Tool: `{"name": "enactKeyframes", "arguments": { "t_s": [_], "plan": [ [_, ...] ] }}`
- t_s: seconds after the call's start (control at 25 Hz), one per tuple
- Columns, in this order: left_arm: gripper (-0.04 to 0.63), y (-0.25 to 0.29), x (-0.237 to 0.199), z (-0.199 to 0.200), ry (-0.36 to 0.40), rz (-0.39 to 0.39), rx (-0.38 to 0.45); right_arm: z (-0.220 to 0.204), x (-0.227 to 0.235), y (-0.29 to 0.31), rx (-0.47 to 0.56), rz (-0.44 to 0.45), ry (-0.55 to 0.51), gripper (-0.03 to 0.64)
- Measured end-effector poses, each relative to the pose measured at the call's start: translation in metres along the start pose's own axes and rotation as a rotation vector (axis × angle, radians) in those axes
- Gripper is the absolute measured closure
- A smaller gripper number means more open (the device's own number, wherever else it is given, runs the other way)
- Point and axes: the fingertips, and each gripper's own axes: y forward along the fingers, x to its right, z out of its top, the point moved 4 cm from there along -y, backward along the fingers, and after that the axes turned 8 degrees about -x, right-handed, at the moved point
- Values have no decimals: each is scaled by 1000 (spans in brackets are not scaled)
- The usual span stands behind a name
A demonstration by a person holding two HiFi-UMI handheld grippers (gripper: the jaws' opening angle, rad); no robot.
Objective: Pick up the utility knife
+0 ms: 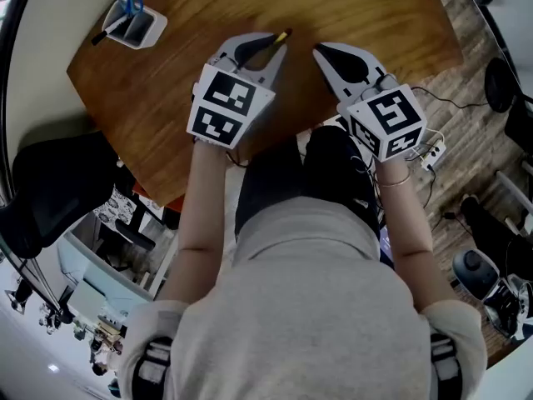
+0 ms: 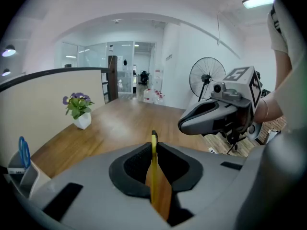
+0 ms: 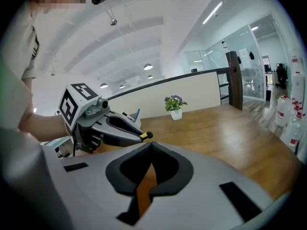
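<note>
Grips the knife [image 2: 153, 150] in the left gripper [image 1: 273, 43] — jaws clenched on its yellow body, dark tip poking out past them. Holds it up clear of the table [image 1: 366, 15], over the near part of the wood. Carries the right gripper [image 1: 325, 55] just to the right, apart from the left one, jaws closed tip to tip on nothing — only wood visible through the gap behind the tips. Shows a holder [image 1: 143, 28] with blue scissors [image 1: 129, 3] at the table's far left corner, and a plant [image 2: 78, 107] farther off beside the partition.
</note>
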Motion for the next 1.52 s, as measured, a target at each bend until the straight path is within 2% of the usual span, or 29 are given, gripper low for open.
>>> {"name": "enactKeyframes", "arguments": {
  "t_s": [0.28,0.48,0.76,1.24,1.52],
  "plan": [
    [535,-31,3,27,-30,41,106,27,-7,-15,48,2,-53,604],
    [535,-53,-1,51,-14,86,188,48,-17,-19,72,20,-122,604],
    [535,-85,4,72,-19,122,286,71,-27,-37,123,23,-152,605],
    [535,-134,12,86,-23,210,456,116,-46,-64,230,42,-243,604],
    [535,-159,17,92,-83,228,626,131,-59,-68,264,62,-278,604]
  ]
}}
